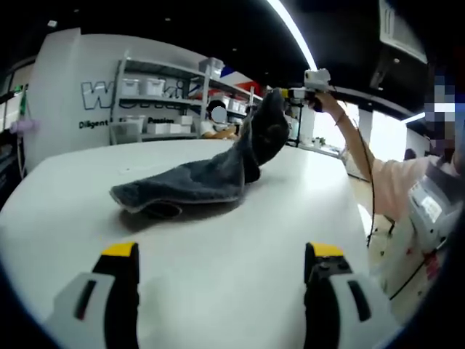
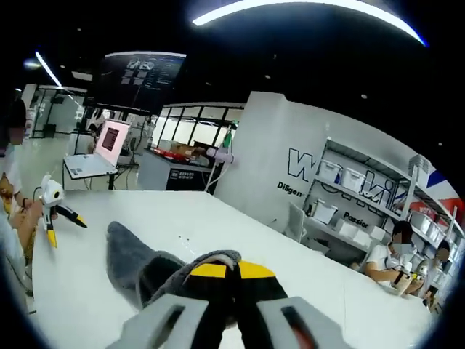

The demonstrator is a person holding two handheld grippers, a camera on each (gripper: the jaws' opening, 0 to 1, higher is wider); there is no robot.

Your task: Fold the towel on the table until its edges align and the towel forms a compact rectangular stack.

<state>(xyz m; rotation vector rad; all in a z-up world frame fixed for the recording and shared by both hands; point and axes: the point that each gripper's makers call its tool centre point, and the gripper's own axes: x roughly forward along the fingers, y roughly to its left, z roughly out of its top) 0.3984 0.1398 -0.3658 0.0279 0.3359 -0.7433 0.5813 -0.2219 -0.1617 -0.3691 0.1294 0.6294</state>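
A dark grey towel [image 1: 196, 182] lies bunched on the white table [image 1: 73, 189], with one end pulled up into a peak. My right gripper [image 1: 290, 93], held in a person's hand, is shut on that raised end well above the table. In the right gripper view the jaws [image 2: 232, 271] are closed together on the towel [image 2: 134, 265], which hangs down towards the table [image 2: 218, 225]. My left gripper [image 1: 222, 251] is open and empty, low over the near table, short of the towel. It also appears at the far left [image 2: 67, 231], jaws apart.
Shelves with white bins [image 1: 156, 102] stand against a lettered white wall behind the table. A person [image 1: 407, 189] stands at the table's right edge. A laptop [image 2: 102, 149] sits on a far desk, and people sit near the shelves [image 2: 385, 262].
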